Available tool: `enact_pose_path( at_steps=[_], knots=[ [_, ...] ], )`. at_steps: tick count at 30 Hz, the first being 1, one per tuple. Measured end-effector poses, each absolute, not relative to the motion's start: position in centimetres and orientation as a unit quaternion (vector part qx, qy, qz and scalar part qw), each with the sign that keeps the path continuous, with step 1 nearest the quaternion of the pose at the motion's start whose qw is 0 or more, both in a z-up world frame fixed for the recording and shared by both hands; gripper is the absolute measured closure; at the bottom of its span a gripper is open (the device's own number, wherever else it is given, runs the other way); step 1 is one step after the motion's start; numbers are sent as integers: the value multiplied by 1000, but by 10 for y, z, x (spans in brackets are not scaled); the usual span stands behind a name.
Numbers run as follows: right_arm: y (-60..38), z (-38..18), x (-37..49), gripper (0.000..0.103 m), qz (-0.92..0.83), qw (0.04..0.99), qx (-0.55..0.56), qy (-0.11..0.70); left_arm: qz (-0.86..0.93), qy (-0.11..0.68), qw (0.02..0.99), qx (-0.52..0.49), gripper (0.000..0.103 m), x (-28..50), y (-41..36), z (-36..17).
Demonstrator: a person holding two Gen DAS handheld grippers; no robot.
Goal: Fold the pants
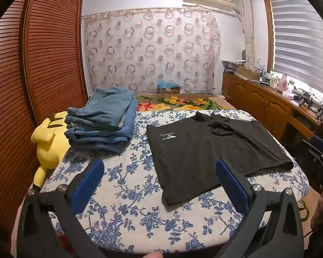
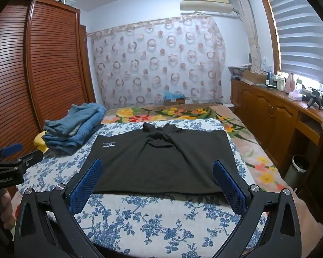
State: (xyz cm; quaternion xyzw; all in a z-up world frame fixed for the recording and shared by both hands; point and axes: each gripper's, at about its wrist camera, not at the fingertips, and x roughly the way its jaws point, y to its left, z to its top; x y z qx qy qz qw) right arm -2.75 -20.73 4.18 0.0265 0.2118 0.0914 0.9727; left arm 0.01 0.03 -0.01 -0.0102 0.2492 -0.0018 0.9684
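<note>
Black pants (image 1: 213, 150) with a small white logo lie flat on the blue-flowered bed cover (image 1: 129, 204), with a bunched part at the far end. They also show in the right wrist view (image 2: 161, 161). My left gripper (image 1: 160, 167) is open and empty, held above the cover near the pants' near left corner. My right gripper (image 2: 157, 167) is open and empty, held above the pants' near edge. The right gripper shows at the right edge of the left wrist view (image 1: 318, 157).
A stack of folded blue jeans (image 1: 101, 122) sits at the far left of the bed beside a yellow plush toy (image 1: 47, 142). A wooden louvred wardrobe (image 1: 32, 64) stands on the left. A wooden cabinet (image 1: 269, 103) with clutter runs along the right. A bin (image 2: 297, 167) stands by the bed.
</note>
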Motion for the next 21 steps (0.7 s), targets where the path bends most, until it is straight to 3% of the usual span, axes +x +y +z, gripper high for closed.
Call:
enact_pose_path(
  at_steps=[21],
  knots=[
    [-206,41,-27,0,90,973,22,211,-1,246,969,-1,0,0,-1,-1]
  ],
)
